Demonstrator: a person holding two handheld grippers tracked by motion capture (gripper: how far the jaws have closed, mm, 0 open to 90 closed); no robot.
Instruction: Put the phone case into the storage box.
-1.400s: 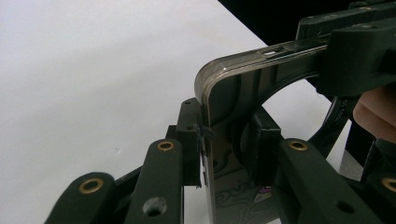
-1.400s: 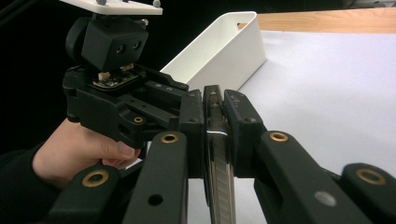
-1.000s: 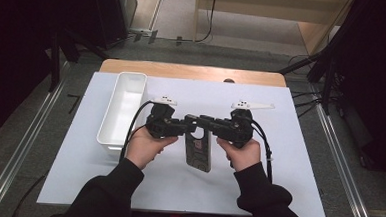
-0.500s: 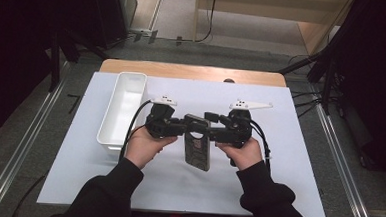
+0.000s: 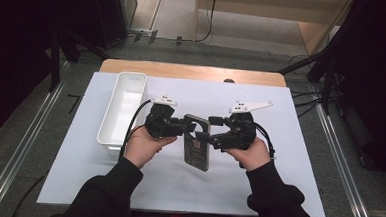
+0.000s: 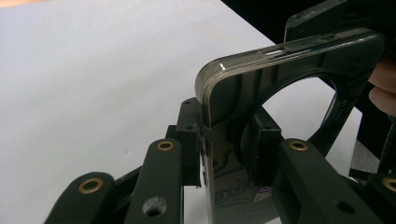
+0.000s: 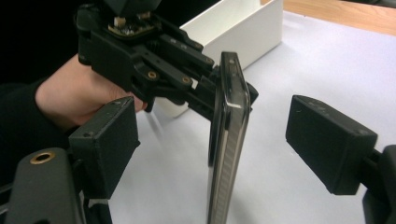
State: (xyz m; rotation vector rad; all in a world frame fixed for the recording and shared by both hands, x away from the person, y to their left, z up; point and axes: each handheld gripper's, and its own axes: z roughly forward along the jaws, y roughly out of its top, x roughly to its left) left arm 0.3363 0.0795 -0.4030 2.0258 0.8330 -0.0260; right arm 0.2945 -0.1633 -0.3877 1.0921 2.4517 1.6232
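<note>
A dark translucent phone case (image 5: 197,150) with a round cut-out stands on edge above the white sheet. My left gripper (image 5: 185,127) is shut on its upper end; in the left gripper view both pads (image 6: 190,140) press on the case (image 6: 280,79). My right gripper (image 5: 203,131) faces it from the right. Its jaws have just been opening, and in the right gripper view its pads (image 7: 109,144) stand wide apart on either side of the case (image 7: 229,140) without touching it. The left gripper (image 7: 205,98) clamps the case from behind.
A long white tray (image 5: 122,110) lies left of the hands, also seen as the tray (image 7: 243,28) behind the left gripper. A white sheet (image 5: 286,193) covers the table, with a wooden edge (image 5: 193,71) at the far side.
The right gripper's jaws have spread away from the phone case. Both hands stay where they were, and the left gripper keeps its hold.
</note>
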